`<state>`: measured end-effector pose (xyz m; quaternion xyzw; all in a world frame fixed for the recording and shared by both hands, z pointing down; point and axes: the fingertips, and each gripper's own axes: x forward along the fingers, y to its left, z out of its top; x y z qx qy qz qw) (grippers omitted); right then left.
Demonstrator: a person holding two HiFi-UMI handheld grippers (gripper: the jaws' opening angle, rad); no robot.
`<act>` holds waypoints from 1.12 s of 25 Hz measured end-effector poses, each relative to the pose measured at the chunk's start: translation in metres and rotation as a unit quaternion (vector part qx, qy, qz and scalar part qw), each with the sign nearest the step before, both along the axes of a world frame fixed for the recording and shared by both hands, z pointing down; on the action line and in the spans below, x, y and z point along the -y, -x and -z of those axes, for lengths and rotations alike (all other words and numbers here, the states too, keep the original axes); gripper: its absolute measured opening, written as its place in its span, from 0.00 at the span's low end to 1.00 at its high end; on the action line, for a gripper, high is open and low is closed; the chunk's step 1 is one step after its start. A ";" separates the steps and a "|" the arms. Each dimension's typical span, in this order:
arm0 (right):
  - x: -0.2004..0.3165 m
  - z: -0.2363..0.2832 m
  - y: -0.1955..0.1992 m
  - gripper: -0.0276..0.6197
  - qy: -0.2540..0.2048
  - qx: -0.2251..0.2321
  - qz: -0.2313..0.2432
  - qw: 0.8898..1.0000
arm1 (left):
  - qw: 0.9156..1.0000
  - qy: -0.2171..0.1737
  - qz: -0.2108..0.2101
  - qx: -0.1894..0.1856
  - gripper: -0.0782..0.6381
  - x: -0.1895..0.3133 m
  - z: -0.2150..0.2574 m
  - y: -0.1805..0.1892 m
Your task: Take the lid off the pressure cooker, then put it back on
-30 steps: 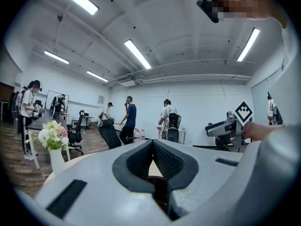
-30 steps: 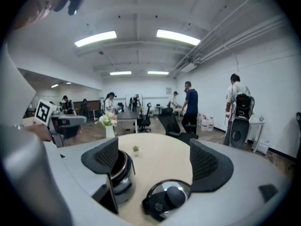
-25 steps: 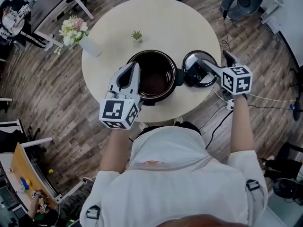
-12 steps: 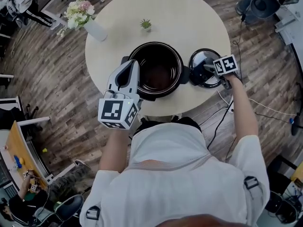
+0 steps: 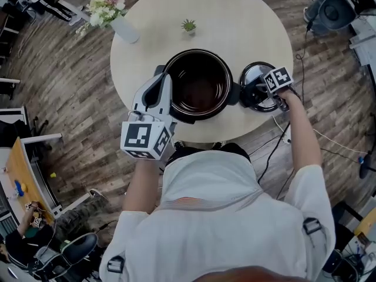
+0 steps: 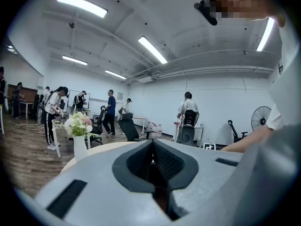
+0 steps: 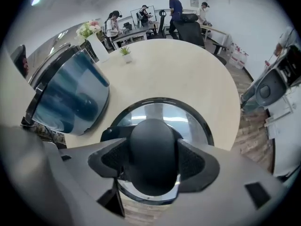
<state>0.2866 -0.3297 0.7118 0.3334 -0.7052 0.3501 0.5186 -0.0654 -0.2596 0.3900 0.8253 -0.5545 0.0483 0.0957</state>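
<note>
The black-rimmed round glass lid [image 5: 251,76] lies flat on the round pale desk [image 5: 235,22], off the pot and just beside the right side of the dark, open pressure cooker pot [image 5: 200,53]. The lid's outer edge sits right at the desk's rim on my right, and wooden plank floor [image 7: 141,213] shows just past it.

My right claw [image 7: 151,166] points steeply down over the lid. Its jaws have just been closing, and the lid's black dome knob [image 7: 151,142] stands between them with the pads up against its two sides.

My left claw [image 6: 153,147] is closed on nothing. It hangs nearly level over the cooker's near-left rim, close to the desk's near edge.

Beyond the cooker the desk top runs broad and bare to a small green potted plant [image 5: 188,26]. A white vase of flowers [image 5: 117,17] stands at the far-left edge. A dark cable [image 5: 271,148] trails on the floor below the lid's side of the desk.
</note>
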 end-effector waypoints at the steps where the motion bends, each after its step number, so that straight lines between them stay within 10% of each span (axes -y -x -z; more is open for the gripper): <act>1: 0.001 -0.001 -0.002 0.52 -0.003 -0.008 -0.001 1.000 | 1.000 0.000 0.000 -0.001 0.12 0.000 0.000 0.001; 28: -0.010 0.022 -0.002 0.47 -0.028 -0.037 0.019 0.999 | 1.000 -0.003 0.008 -0.003 0.12 -0.015 0.008 0.025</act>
